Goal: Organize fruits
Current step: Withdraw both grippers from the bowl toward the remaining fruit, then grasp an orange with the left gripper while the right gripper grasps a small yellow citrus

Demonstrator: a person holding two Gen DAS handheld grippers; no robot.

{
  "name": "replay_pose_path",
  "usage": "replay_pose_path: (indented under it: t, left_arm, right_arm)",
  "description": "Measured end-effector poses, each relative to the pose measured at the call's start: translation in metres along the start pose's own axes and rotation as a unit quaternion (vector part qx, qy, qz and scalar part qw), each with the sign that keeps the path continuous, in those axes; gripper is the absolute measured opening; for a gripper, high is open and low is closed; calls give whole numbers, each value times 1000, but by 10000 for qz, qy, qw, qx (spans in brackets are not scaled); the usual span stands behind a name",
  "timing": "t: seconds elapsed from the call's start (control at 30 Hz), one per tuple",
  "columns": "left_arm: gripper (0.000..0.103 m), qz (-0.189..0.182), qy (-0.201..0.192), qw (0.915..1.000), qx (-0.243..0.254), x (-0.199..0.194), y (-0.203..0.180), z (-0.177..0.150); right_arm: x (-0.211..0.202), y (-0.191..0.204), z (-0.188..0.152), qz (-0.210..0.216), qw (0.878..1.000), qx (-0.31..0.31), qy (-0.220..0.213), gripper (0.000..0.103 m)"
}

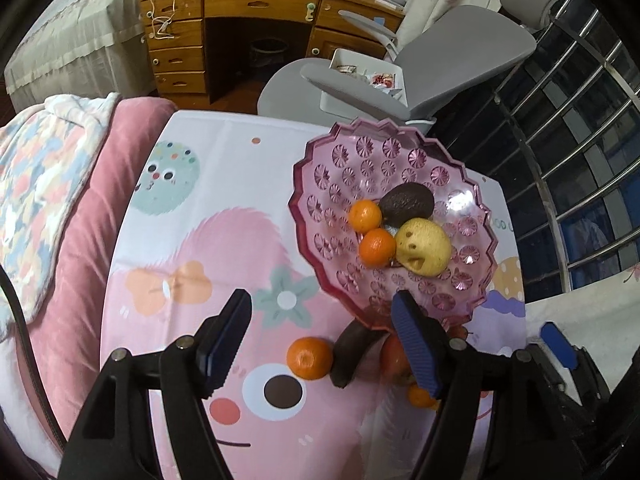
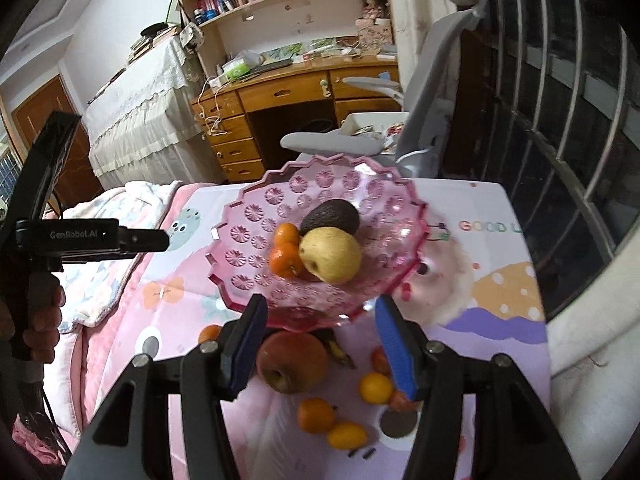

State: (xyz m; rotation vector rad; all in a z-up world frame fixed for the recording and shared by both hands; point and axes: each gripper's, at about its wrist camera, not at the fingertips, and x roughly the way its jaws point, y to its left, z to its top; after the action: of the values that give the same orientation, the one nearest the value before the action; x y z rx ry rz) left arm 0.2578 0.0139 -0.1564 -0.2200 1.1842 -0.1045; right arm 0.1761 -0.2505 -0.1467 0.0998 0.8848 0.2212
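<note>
Fruits: round red apple [image 2: 292, 362] sits loose between right gripper [image 2: 320, 344] pads, under pink glass bowl [image 2: 240, 216] rim.
Grippers: both released, empty; left gripper [image 1: 320, 338] included.
Risk: lifting could knock the bowl.

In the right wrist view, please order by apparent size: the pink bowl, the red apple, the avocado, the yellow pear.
1. pink bowl
2. red apple, though nearness to the camera enlarges it
3. yellow pear
4. avocado, partly hidden behind the pear

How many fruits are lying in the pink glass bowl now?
4: an avocado at the back, a yellow pear in front of it, and two oranges beside them. Smaller ones could be hidden behind.
</note>
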Motion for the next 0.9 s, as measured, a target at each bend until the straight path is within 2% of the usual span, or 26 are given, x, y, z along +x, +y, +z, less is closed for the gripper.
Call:
replay_pose_path:
  t: [0.23,0.5,0.67,0.9]
  left_arm:
    - [73,69,250,9996,-61,18,2,-16]
    - [73,227,584,9979,-148,54,8,-34]
    - [73,215,719,9970,-198,75,12,-44]
    - [70,123,874,9959,-219,97,12,-52]
  right_arm:
    - [-17,-20,-26,-29,9998,-209,49,56]
    - [-9,-27,-62,156,9990,-361,194,56]
    - [4,-22,-80,193,9973,-598,390,56]
    - [31,-15,-102,326,9913,-876,930,56]
